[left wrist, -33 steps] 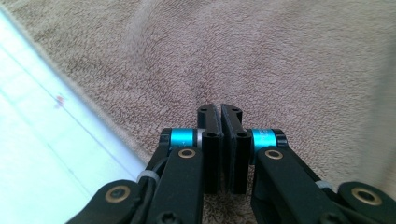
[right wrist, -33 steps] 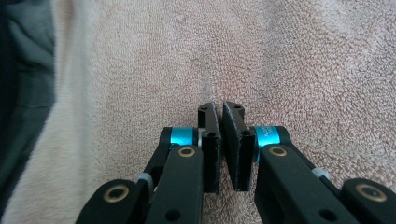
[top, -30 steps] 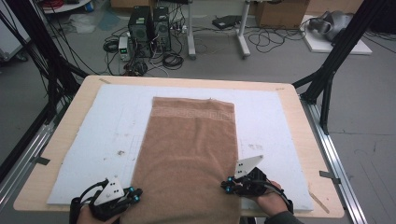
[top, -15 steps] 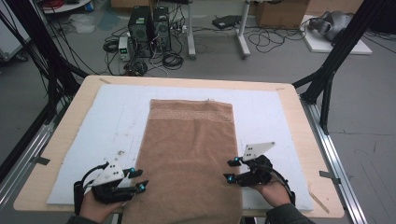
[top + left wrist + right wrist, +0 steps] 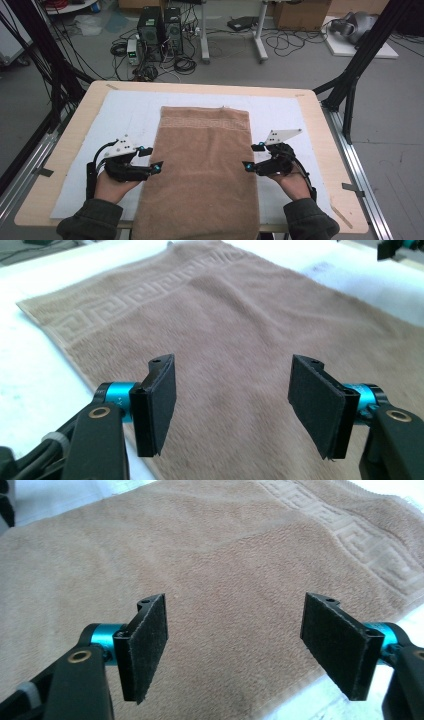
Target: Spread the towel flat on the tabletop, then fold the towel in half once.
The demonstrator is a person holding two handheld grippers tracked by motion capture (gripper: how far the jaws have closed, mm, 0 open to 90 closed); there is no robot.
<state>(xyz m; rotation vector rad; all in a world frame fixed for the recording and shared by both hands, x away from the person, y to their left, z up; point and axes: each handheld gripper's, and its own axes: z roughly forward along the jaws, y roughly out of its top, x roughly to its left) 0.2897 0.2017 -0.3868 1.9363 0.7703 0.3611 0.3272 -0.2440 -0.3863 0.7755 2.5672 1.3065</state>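
Towel (image 5: 205, 170) edges flank both hand-held grippers, left (image 5: 150, 159) and right (image 5: 252, 156), jaws just opened, empty.

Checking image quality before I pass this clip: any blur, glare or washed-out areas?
High view: soft and low in detail, evenly lit. Left gripper view: towel pile slightly smeared, white mat blown out. Right gripper view: towel weave sharper, pale corners overexposed.

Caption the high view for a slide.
Two open grippers, left and right, flank a brown towel lying flat on the white-covered table.
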